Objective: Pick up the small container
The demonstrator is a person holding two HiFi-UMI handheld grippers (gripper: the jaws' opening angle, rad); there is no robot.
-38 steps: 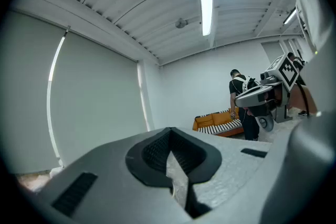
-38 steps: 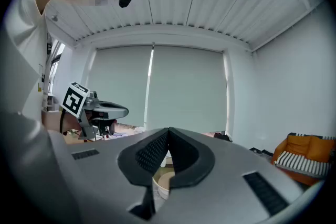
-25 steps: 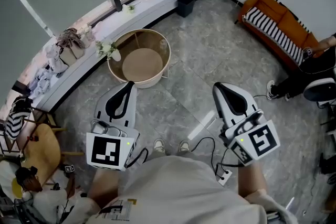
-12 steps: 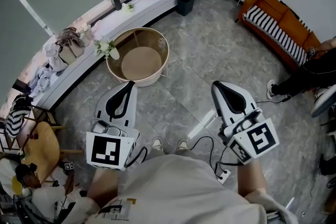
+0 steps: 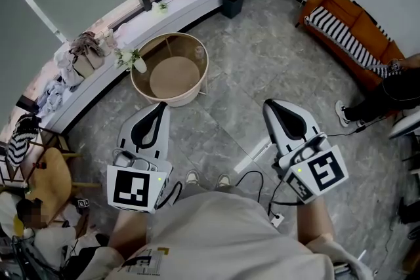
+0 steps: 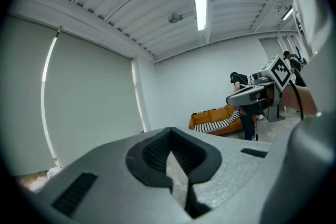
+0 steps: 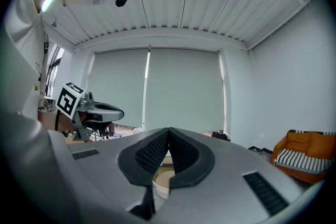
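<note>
Left gripper [image 5: 159, 108] and right gripper [image 5: 272, 105], low in the frame, are both clenched on nothing. Round tan container [image 5: 169, 70] sits on the floor [image 5: 252, 69] at upper centre-left, apart from both.

Left tongs [image 6: 169, 134] closed and empty, orange striped sofa [image 6: 215, 119] beyond, ceiling light [image 6: 200, 0] overhead

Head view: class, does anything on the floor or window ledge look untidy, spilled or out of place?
Clothes lie heaped on the window ledge, and a black cable trails over the floor near the shoes. The round tub stands upright; nothing has spilled.
</note>
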